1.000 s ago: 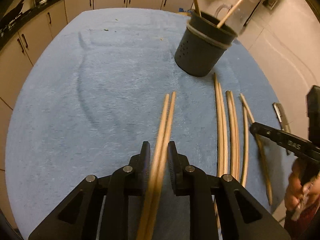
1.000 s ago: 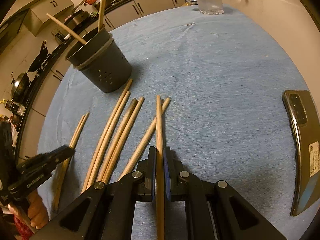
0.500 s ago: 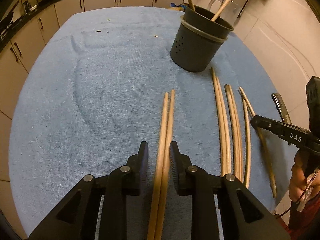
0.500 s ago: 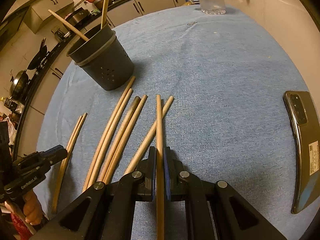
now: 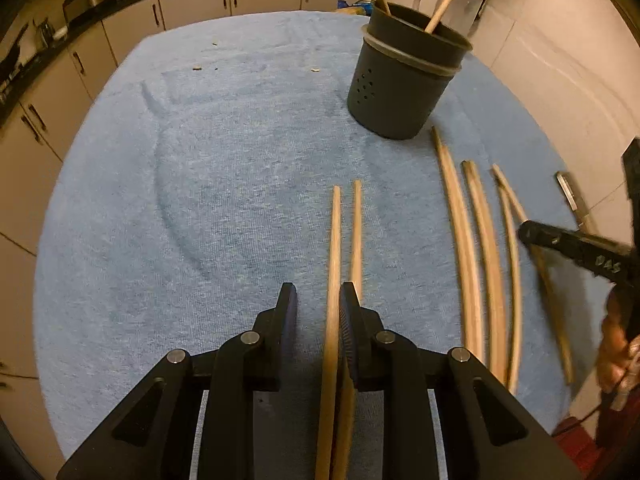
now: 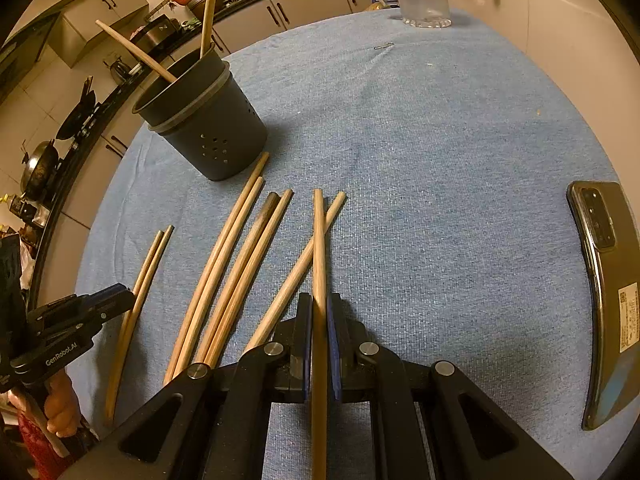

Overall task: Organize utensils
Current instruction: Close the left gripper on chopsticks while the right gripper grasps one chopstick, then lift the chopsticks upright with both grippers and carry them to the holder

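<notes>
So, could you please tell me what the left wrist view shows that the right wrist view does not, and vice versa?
Only the left wrist view: between the left gripper's open jaws sits one unclamped chopstick, its partner beside it. Only the right wrist view: the right gripper shut on a single chopstick, and a wok at far left. Both: the dark holder, blue cloth and spare chopsticks.

Two close, downward wrist views

holder (image 6: pixel 208 128) behind chopsticks (image 6: pixel 224 272), phone (image 6: pixel 608 292) right
</notes>
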A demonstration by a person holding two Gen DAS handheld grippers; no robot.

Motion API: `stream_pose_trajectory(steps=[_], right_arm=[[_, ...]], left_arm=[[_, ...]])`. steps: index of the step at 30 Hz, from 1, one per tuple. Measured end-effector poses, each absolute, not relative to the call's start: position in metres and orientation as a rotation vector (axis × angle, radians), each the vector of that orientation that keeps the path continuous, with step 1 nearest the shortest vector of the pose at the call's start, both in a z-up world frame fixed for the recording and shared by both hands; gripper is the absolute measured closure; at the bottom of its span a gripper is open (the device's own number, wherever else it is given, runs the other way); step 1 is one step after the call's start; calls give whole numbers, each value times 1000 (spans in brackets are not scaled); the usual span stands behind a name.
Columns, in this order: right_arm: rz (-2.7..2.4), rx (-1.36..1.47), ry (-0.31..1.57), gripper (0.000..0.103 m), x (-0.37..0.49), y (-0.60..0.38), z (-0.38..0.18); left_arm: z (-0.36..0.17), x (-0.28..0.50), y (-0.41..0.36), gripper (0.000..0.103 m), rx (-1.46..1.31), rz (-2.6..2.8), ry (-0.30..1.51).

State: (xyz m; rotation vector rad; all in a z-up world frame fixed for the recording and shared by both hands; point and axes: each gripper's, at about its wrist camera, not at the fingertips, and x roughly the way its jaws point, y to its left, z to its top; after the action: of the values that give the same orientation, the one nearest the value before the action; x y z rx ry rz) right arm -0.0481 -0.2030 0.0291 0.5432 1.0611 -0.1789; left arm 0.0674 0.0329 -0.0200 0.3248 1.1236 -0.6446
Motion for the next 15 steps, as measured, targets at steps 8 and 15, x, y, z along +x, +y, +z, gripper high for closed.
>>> stream_pose_trajectory(steps=[8,15], right_arm=[[-185,529,1069,95,-45,-201,29],[-196,424,1125,95,-24,-195,30]], left_arm=[[-21,68,10,82,415,-585,1096],[-20,72,3,96,383,-561,1108]])
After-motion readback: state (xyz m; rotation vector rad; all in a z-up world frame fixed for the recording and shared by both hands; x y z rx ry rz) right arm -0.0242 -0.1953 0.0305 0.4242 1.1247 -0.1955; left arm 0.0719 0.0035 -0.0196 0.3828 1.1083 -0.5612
